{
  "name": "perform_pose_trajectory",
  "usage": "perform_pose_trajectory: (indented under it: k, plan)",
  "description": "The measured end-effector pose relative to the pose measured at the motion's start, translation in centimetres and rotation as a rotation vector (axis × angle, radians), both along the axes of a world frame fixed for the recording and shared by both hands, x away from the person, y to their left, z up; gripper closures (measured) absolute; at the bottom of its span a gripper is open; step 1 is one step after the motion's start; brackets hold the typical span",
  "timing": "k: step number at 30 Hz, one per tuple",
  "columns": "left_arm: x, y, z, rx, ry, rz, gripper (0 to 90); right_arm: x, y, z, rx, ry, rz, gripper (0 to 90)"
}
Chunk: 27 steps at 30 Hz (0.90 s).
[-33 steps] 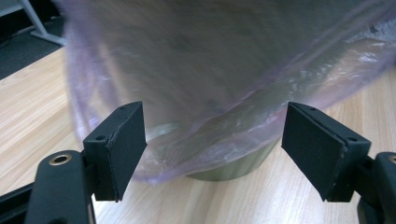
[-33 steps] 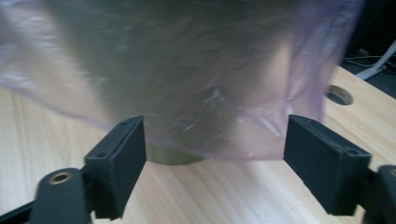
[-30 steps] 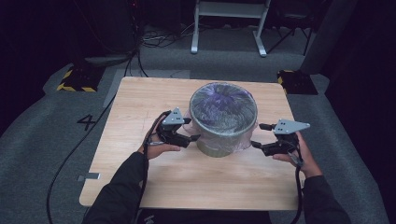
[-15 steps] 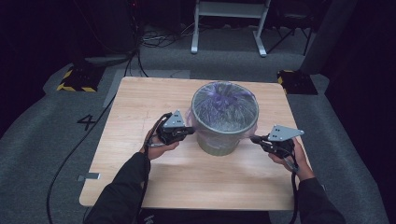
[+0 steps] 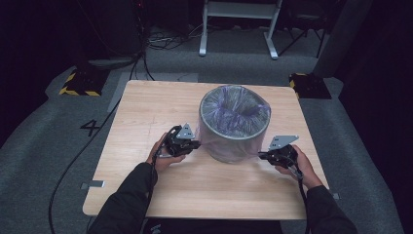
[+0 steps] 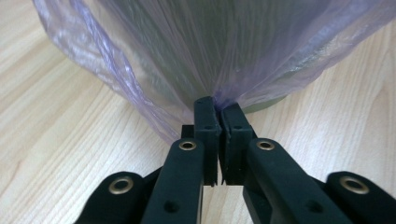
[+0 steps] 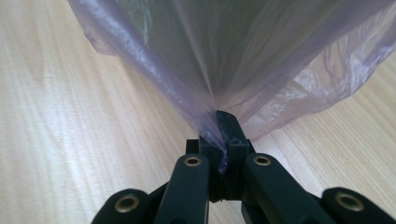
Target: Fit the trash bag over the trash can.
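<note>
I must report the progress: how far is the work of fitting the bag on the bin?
Done: the purple bag lines the bin and is folded over its rim. In hand: the left hand-held gripper and the right hand-held gripper each pinch the bag's skirt low beside the bin. Left: probably letting go and smoothing the skirt.

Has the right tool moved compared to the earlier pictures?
Yes. The right tool, shut on the purple bag, has moved down the bin's side, toward the table.
</note>
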<state>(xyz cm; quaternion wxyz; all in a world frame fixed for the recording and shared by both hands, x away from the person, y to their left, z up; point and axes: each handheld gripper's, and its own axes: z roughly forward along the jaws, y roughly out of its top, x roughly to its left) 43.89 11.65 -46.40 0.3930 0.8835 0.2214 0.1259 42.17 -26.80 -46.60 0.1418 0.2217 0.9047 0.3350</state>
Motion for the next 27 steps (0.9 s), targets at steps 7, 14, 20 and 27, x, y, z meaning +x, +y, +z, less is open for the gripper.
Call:
perform_pose_trajectory:
  k: [7,14,20,27]
  plan:
    - [-1.2,1.5,0.4,-0.038,-0.011,0.074,23.7,-0.1,-1.2,-0.1,0.077,0.021,-0.027,68.4]
    - [-4.4,3.1,0.0,-0.017,-0.022,0.090,15.5,-1.5,-3.7,1.0,0.195,0.017,-0.055,27.4]
    - [-6.7,4.0,-1.6,0.000,0.001,0.110,15.6,-3.3,-5.5,2.8,0.257,-0.053,-0.088,21.6]
    - [-8.1,4.6,-2.6,0.015,0.040,0.111,15.6,-4.4,-5.7,7.1,0.311,-0.188,-0.097,22.4]
